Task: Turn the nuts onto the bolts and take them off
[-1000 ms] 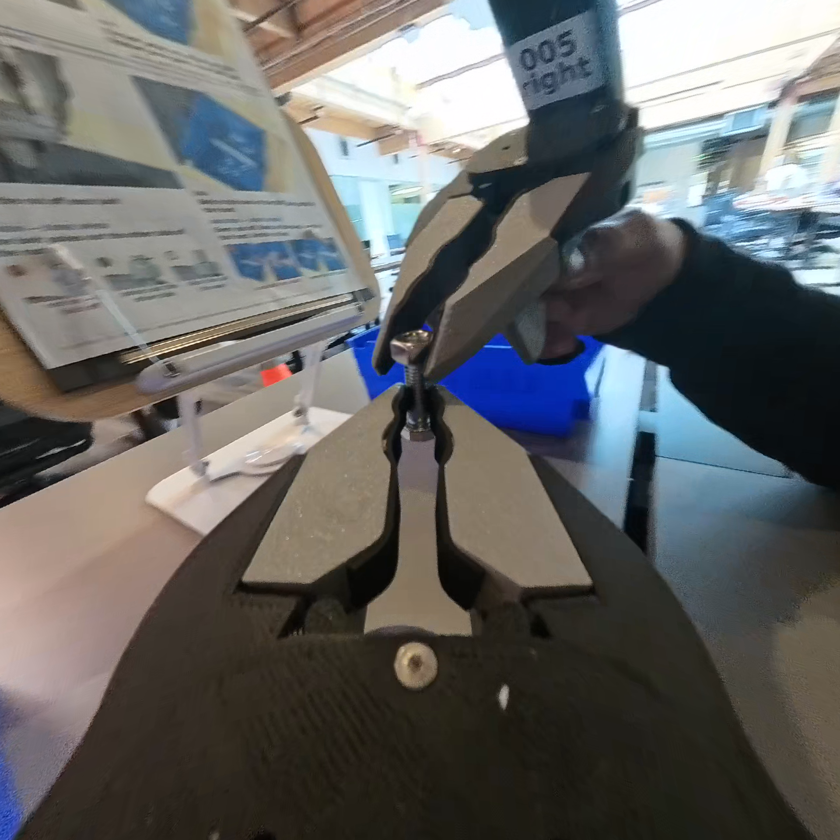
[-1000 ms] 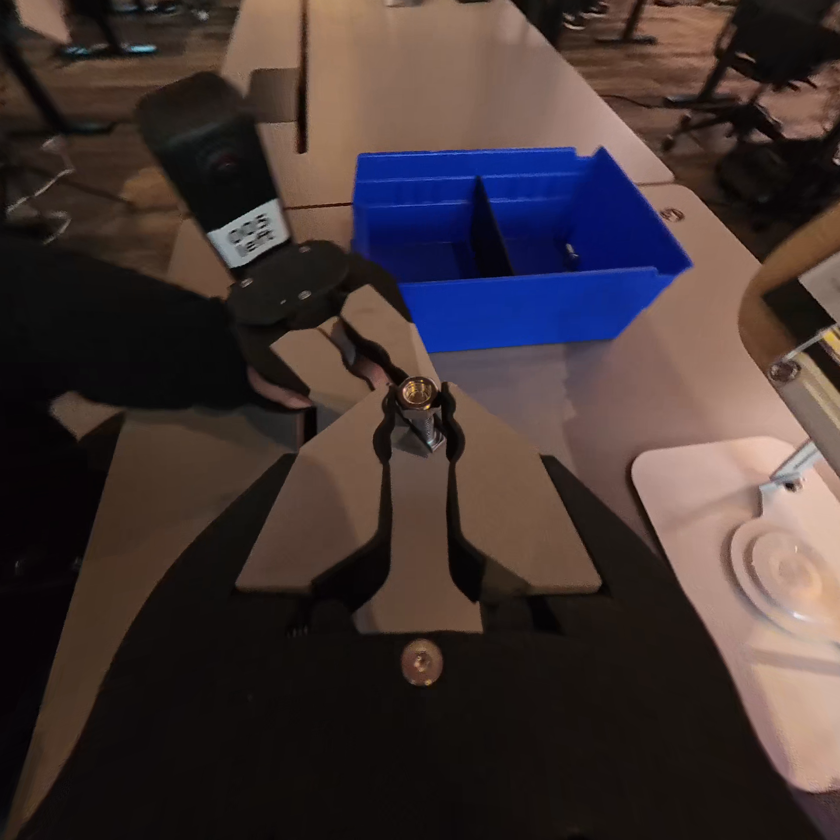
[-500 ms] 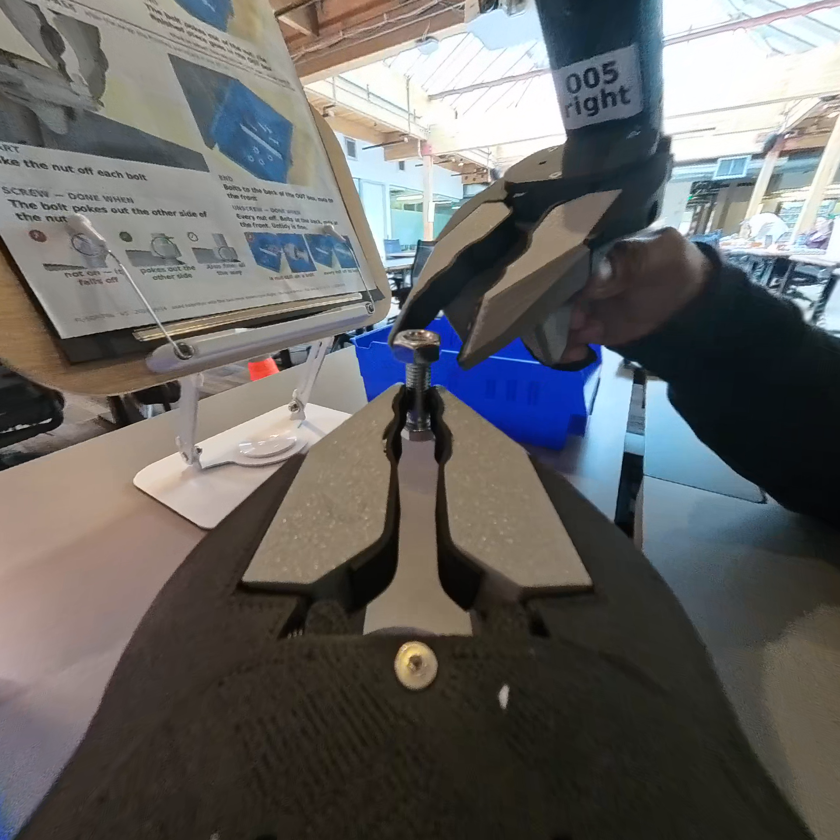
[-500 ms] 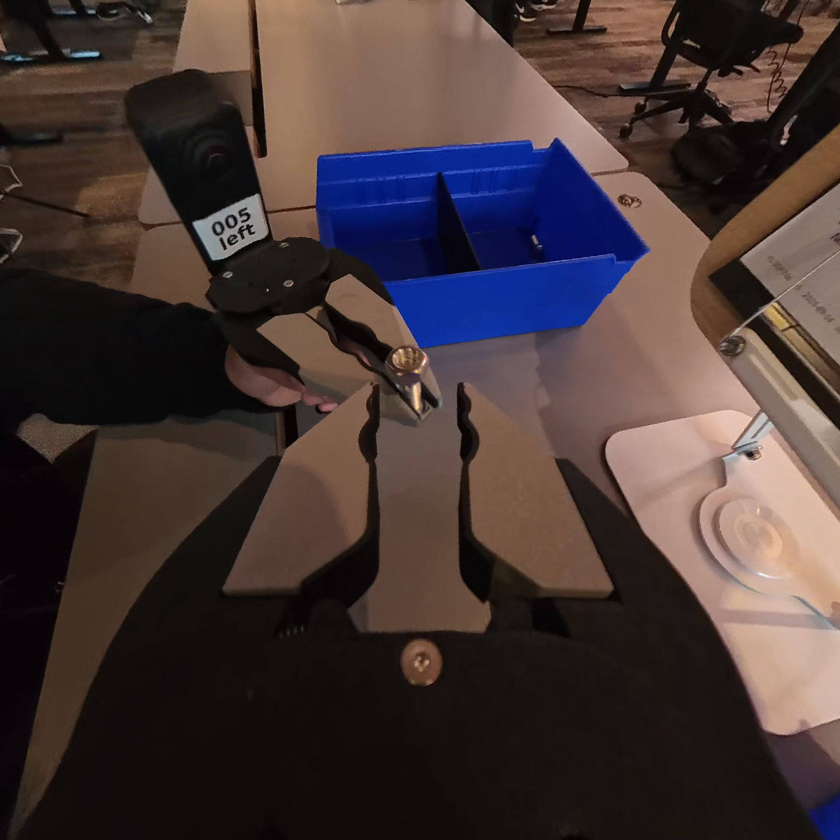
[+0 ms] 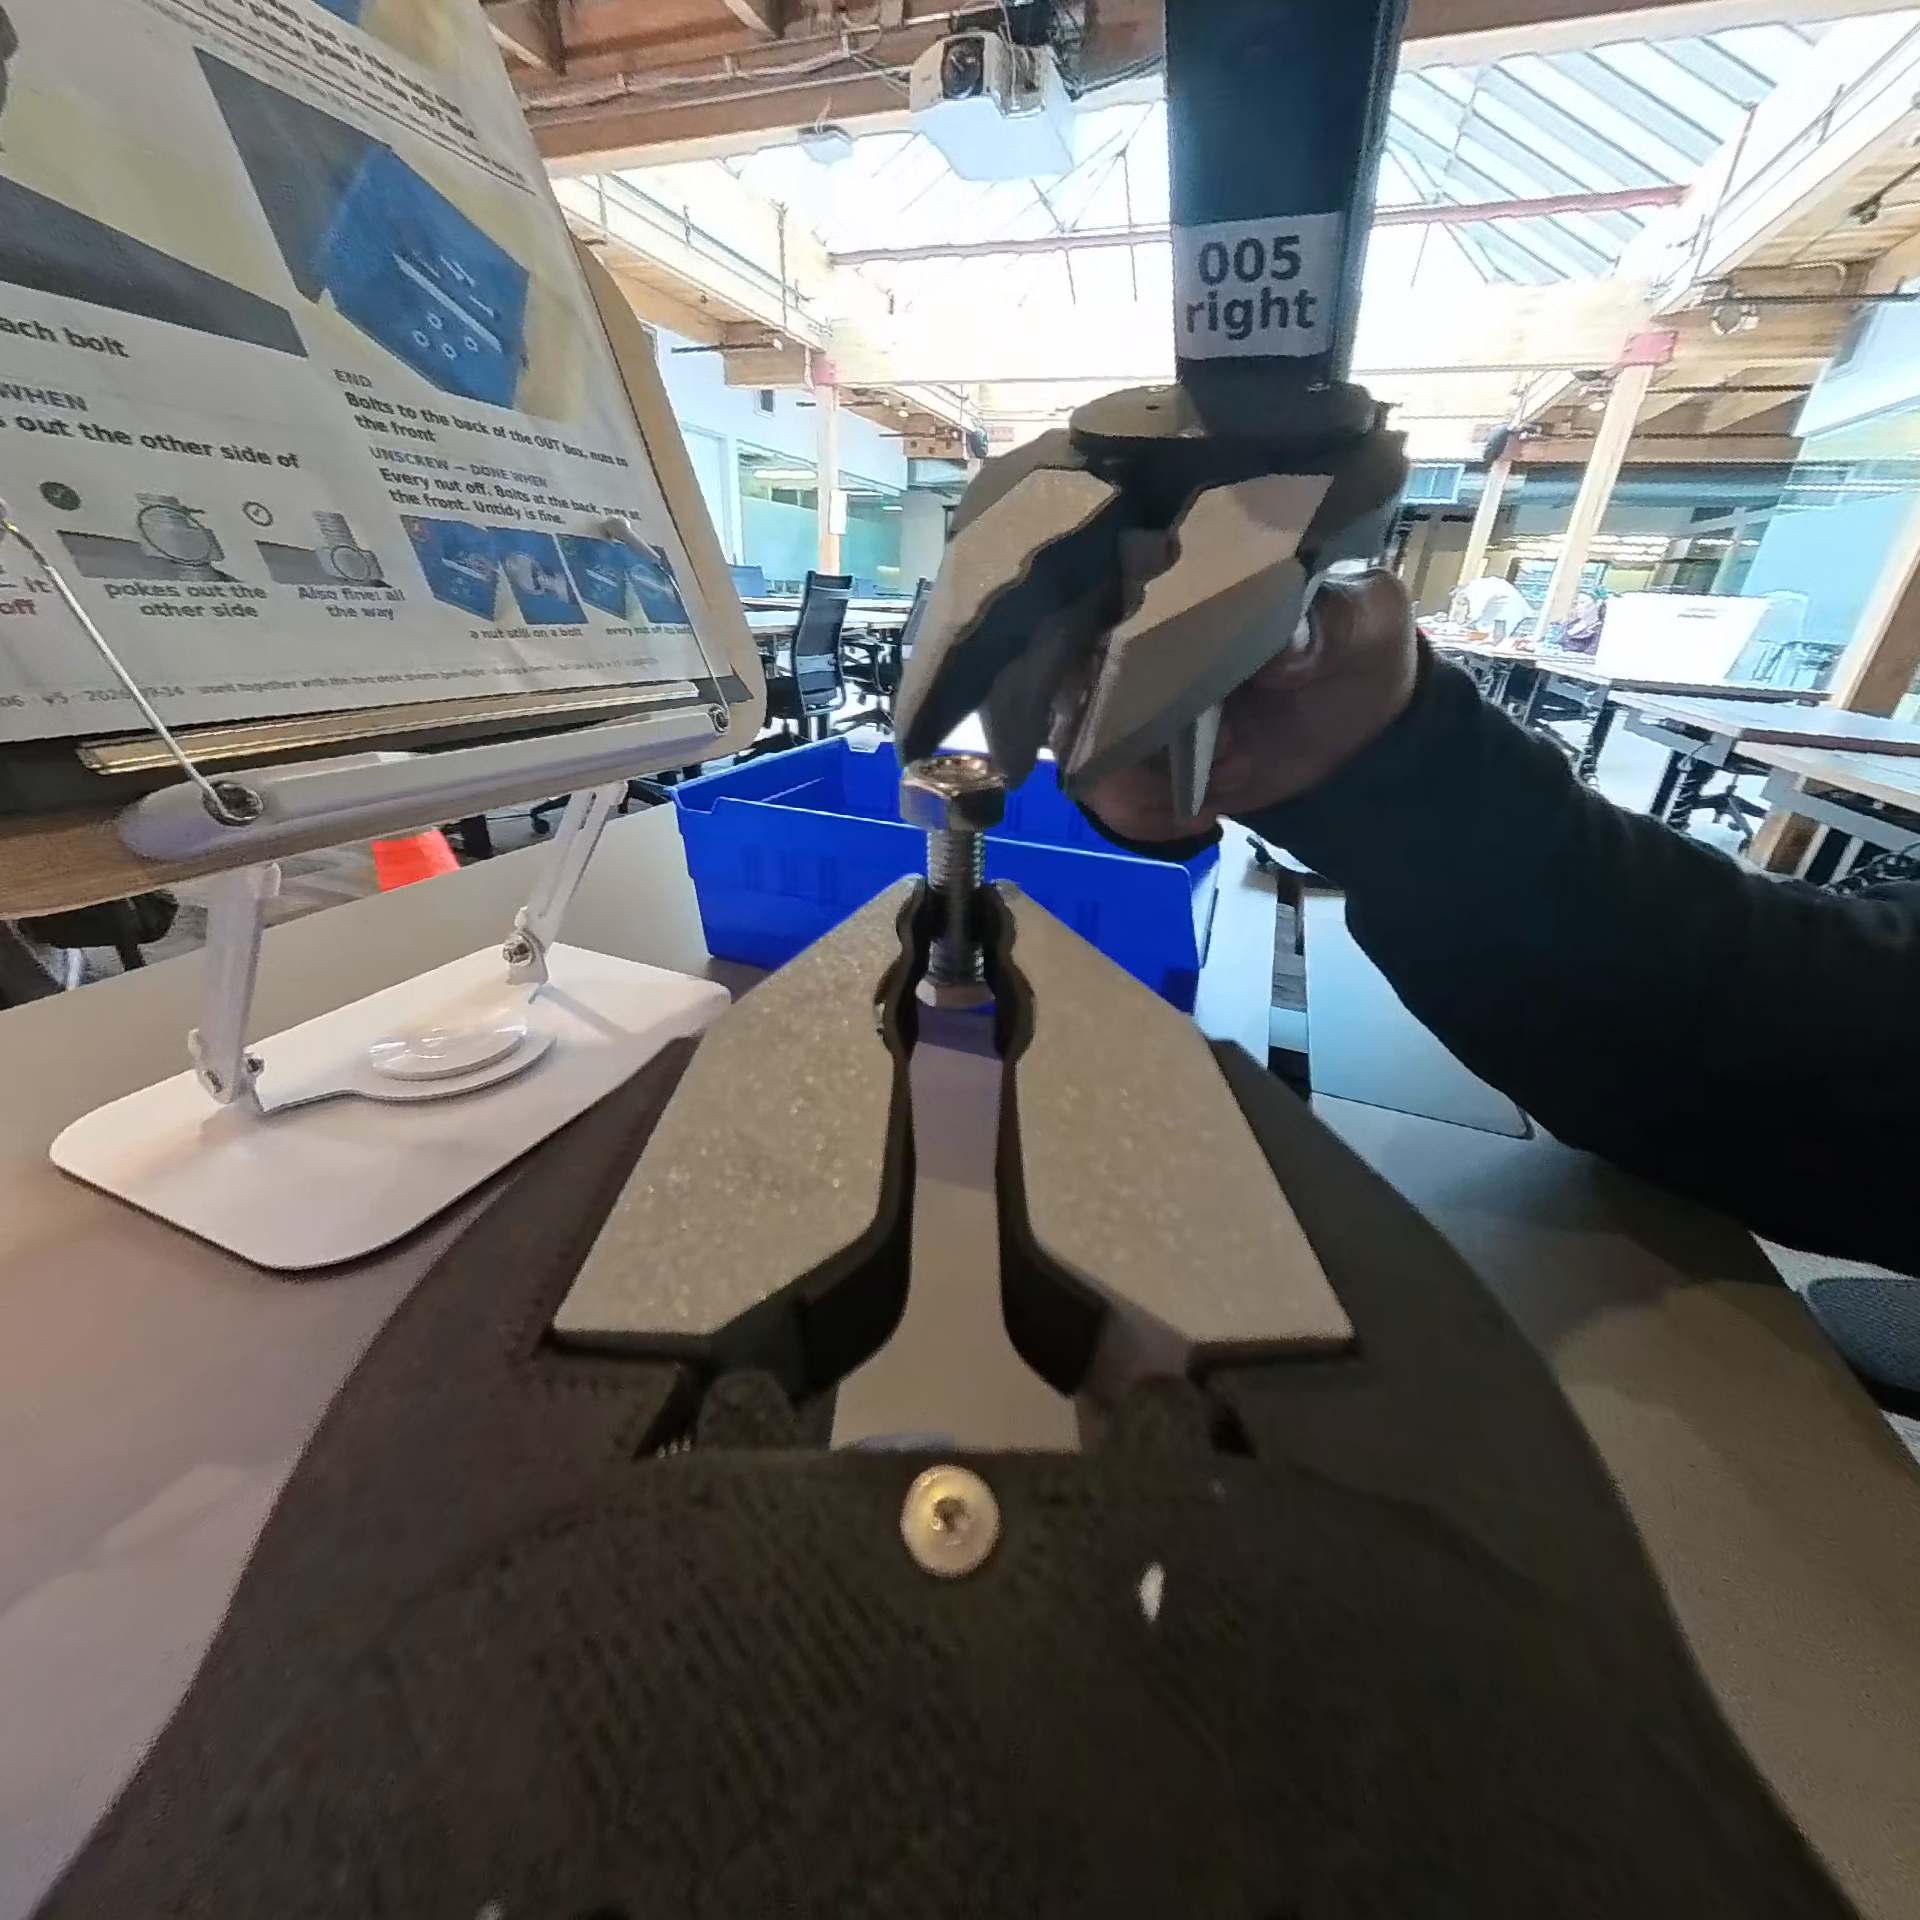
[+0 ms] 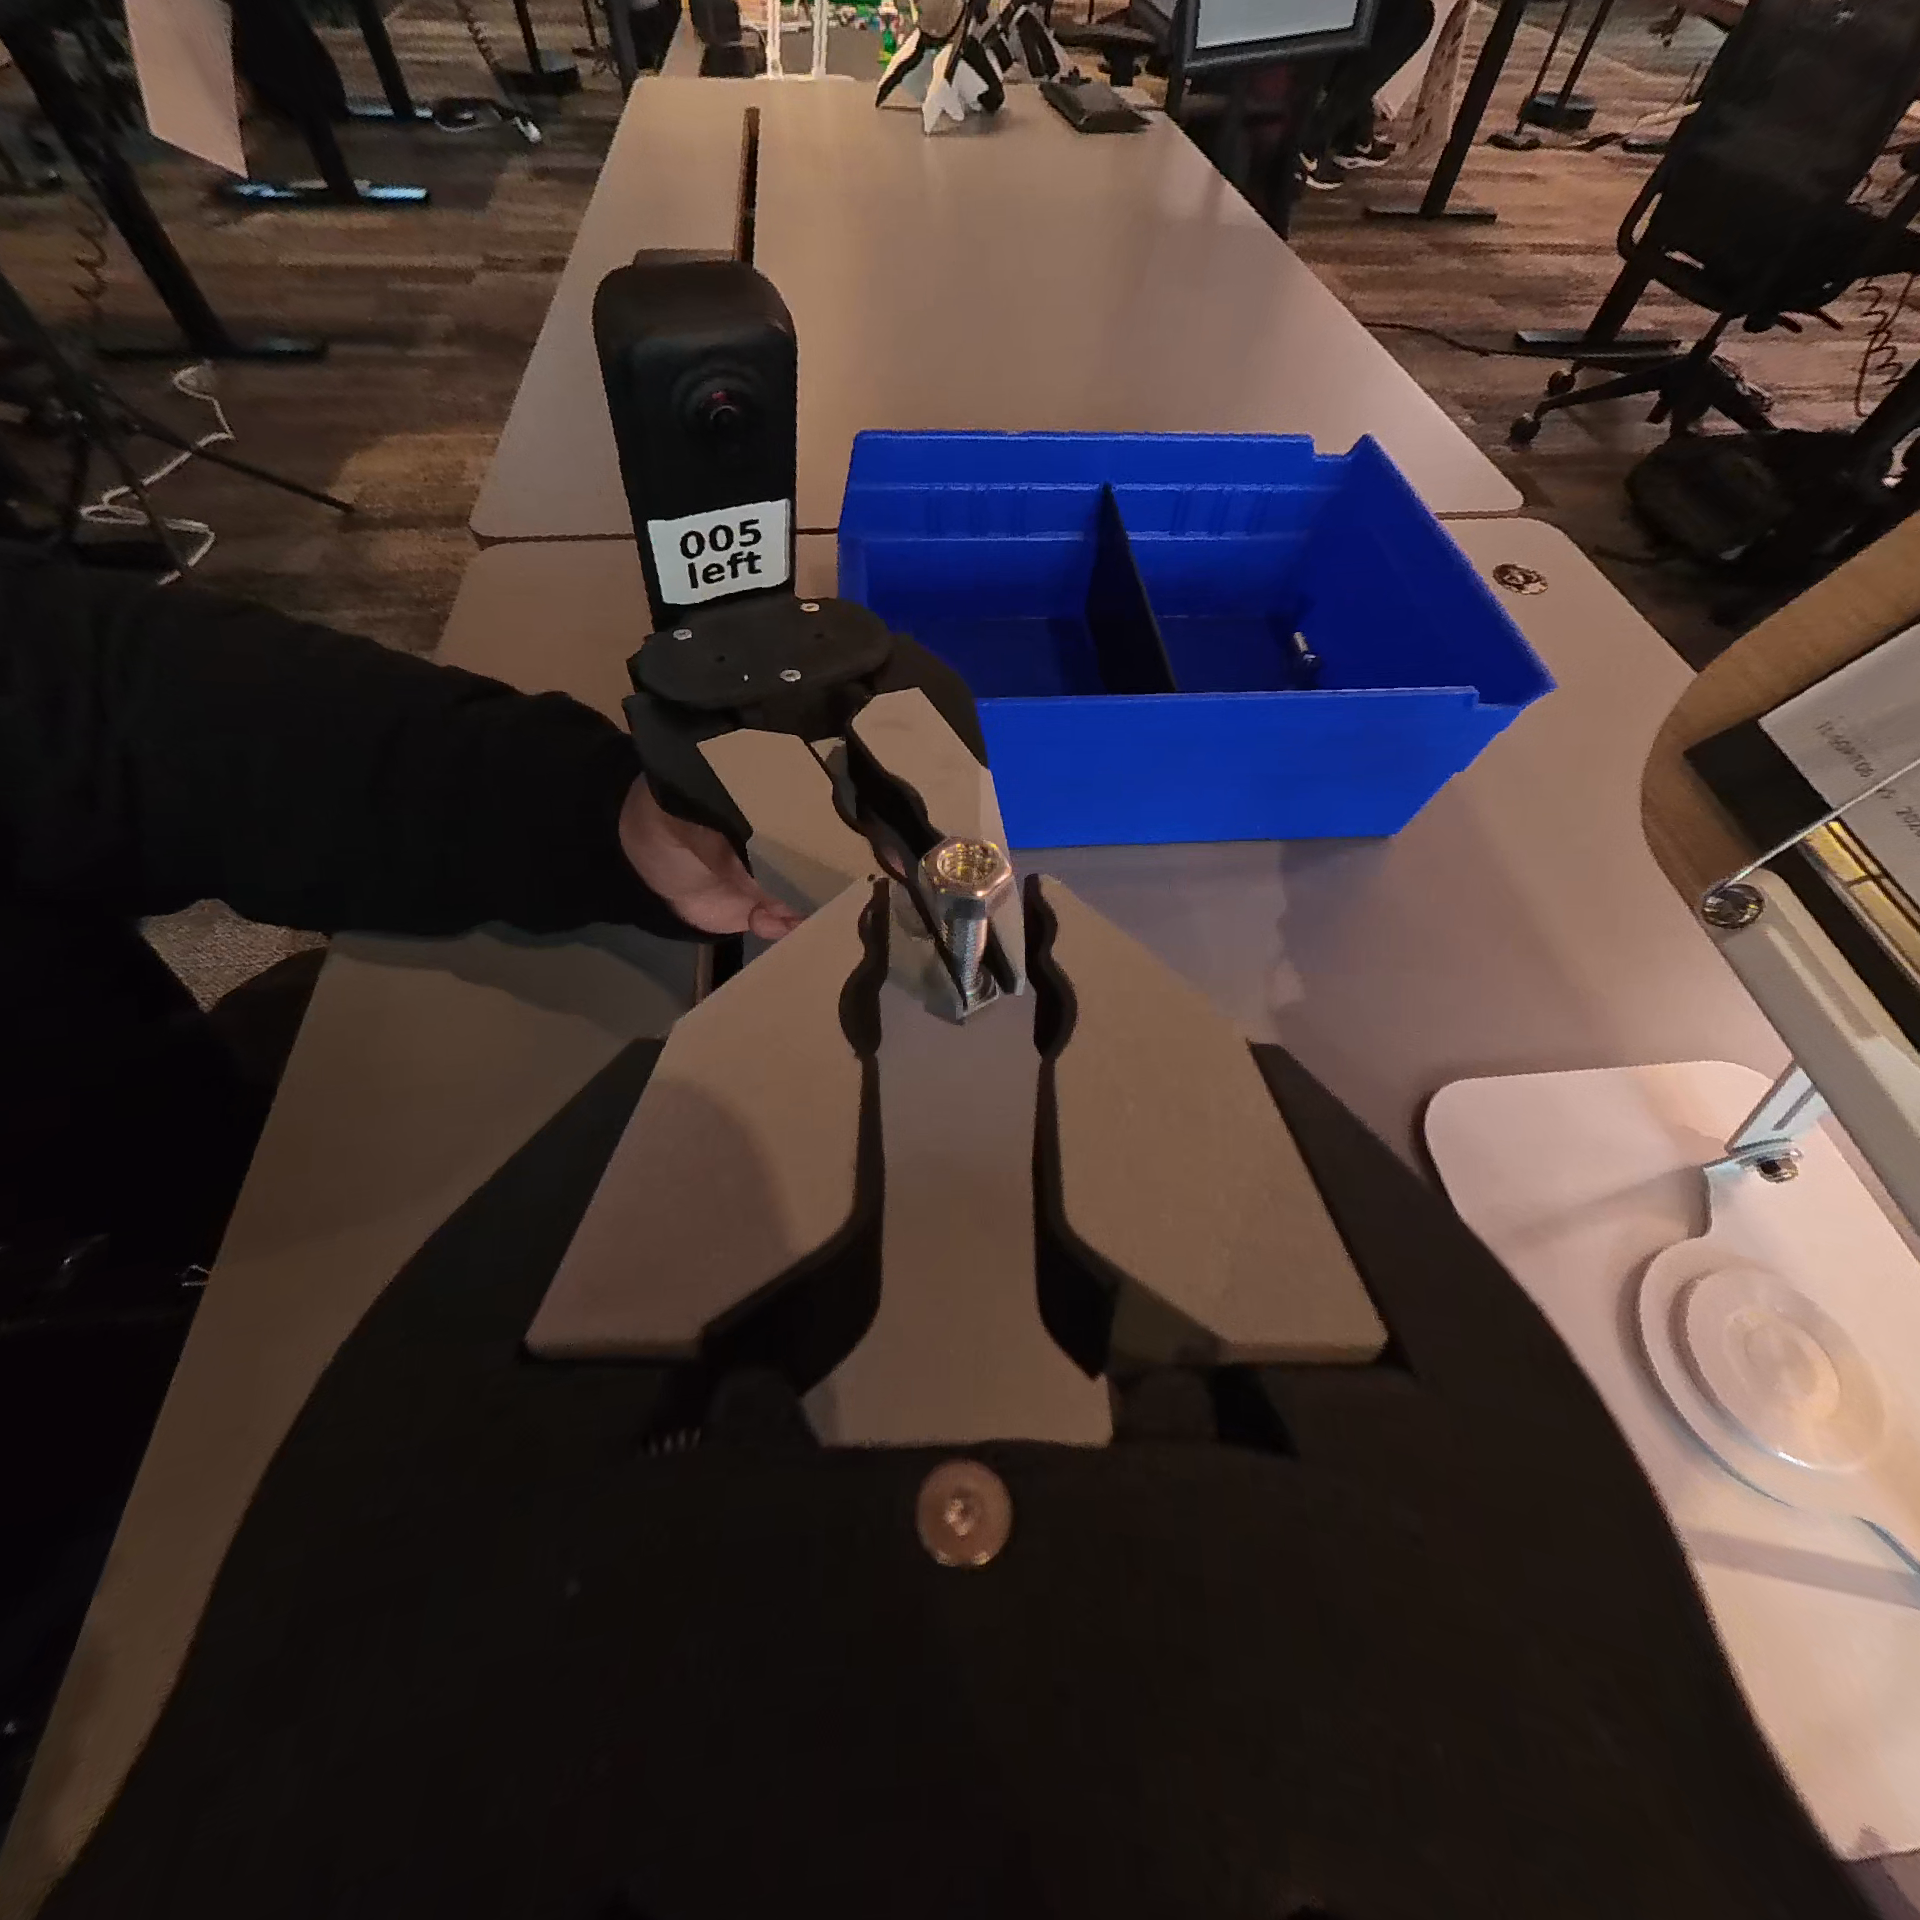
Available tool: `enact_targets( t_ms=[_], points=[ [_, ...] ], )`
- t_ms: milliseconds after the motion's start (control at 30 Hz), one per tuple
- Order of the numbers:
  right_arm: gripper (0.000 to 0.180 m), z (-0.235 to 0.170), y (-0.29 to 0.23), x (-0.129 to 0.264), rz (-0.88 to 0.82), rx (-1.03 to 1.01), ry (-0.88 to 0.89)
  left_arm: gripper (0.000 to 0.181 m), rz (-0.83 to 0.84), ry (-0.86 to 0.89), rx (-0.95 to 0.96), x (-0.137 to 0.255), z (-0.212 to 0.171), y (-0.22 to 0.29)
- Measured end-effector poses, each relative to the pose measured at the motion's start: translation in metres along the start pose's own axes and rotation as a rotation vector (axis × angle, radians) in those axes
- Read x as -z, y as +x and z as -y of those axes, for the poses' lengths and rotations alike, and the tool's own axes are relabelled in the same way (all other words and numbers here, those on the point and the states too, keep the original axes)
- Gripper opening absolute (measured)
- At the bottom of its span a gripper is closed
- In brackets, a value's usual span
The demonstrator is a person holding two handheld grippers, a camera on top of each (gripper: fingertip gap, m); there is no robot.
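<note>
The left gripper (image 5: 951, 940) pinches the bolt (image 5: 953, 894) by its lower shank, upright. The nut (image 5: 952, 795) sits at its top, at 12 o'clock. The right gripper (image 6: 954, 940) hangs spread around it. Small rigid steel, likely slippery: grip the nut's flats.

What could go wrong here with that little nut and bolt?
The nut sits at the very tip of the bolt, which the left tool pinches low down. If the open right tool closes off-centre, it may knock the nut loose onto the table or tilt the bolt in that grip.
</note>
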State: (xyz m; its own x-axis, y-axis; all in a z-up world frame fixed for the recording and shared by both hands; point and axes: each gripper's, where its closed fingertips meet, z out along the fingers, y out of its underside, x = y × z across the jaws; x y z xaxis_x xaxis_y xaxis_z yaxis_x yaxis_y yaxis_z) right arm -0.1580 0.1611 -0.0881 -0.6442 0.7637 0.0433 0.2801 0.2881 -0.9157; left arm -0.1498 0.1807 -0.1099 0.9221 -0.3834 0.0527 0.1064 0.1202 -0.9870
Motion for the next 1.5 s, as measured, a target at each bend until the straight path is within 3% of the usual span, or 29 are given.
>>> enact_targets(
  t_ms=[367, 500, 800, 1000, 1200, 1367, 1500],
  points=[
    [0.021, -0.007, -0.002, -0.001, 0.018, -0.003, -0.042, 0.007, 0.033, -0.024, 0.0, 0.0, -0.003, -0.005],
    [0.012, -0.009, -0.009, -0.002, 0.051, 0.012, -0.058, 0.007, 0.049, -0.031, 0.027, 0.001, -0.005, -0.011],
    [0.023, -0.003, 0.004, 0.001, -0.025, 0.001, -0.02, 0.006, 0.03, -0.047, 0.03, -0.001, -0.009, -0.008],
    [0.011, -0.008, -0.009, -0.002, 0.04, 0.009, -0.055, 0.006, 0.046, -0.045, 0.042, 0.0, -0.008, -0.012],
    [0.018, -0.004, 0.0, 0.001, 0.0, 0.0, -0.026, 0.006, 0.034, -0.046, 0.039, -0.001, -0.009, -0.009],
    [0.014, -0.002, -0.006, 0.004, 0.036, 0.003, -0.021, 0.007, 0.034, -0.05, 0.04, -0.001, -0.009, -0.009],
    [0.015, -0.004, 0.011, 0.004, -0.059, -0.01, -0.022, 0.006, 0.028, -0.05, 0.037, -0.002, -0.009, -0.008]
  ],
)
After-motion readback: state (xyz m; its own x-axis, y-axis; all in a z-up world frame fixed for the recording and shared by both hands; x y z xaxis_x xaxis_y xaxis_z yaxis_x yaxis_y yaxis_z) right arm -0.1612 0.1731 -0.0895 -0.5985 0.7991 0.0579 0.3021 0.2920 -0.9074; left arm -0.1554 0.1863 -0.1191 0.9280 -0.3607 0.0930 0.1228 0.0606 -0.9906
